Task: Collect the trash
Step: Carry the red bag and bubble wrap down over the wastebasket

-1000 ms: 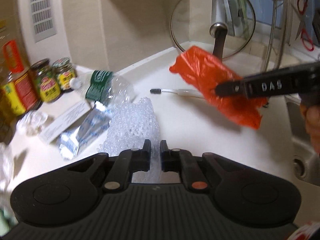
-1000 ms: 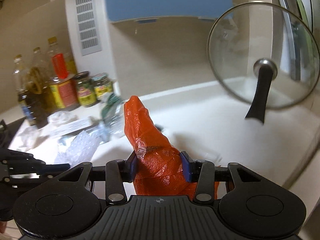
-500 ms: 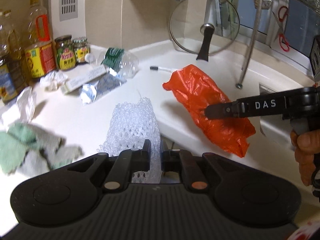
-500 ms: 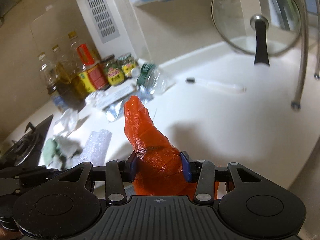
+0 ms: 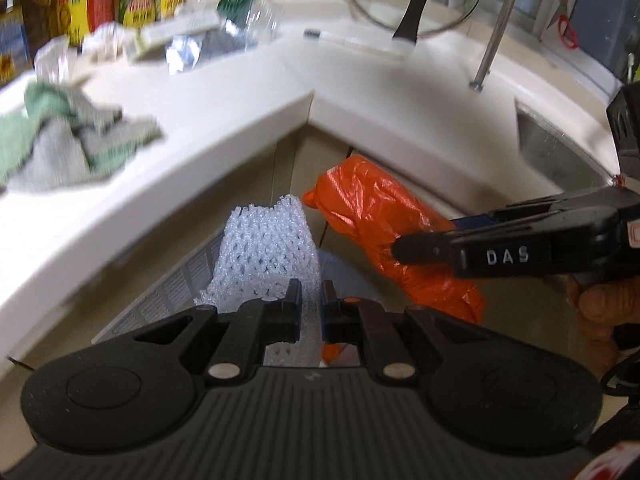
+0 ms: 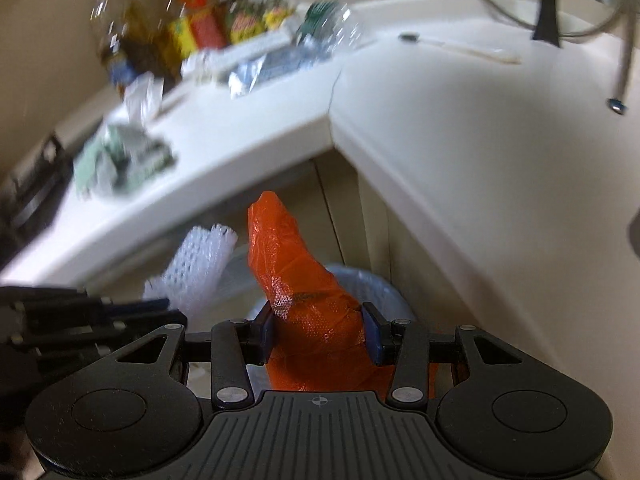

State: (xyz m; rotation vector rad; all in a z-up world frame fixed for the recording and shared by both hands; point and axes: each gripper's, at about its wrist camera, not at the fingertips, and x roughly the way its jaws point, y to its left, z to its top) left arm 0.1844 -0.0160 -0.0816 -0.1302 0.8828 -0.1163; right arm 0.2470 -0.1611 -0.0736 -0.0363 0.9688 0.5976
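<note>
Right wrist view: we are seeing both claws leaving the worktop [image 6: 460,128]; right claw [image 6: 319,334] gripping the orange bag [image 6: 304,300], left claw [image 5: 310,308] pinching foam netting [image 5: 266,248], bin [image 6: 372,288] at twelve o'clock.

— What sort of place was it?

— A home kitchen. A white worktop [image 5: 224,92] turned a corner, with a steel sink [image 5: 556,152] let into it at the right.

— What else showed it?

— Oil bottles [image 6: 120,28] and labelled jars [image 5: 138,2] stood at the back, a glass pan lid [image 5: 416,0] leaned by the wall, and a green cloth [image 5: 60,136] lay crumpled near a stove [image 6: 36,188]. Cupboard doors [image 6: 344,208] ran below.
</note>
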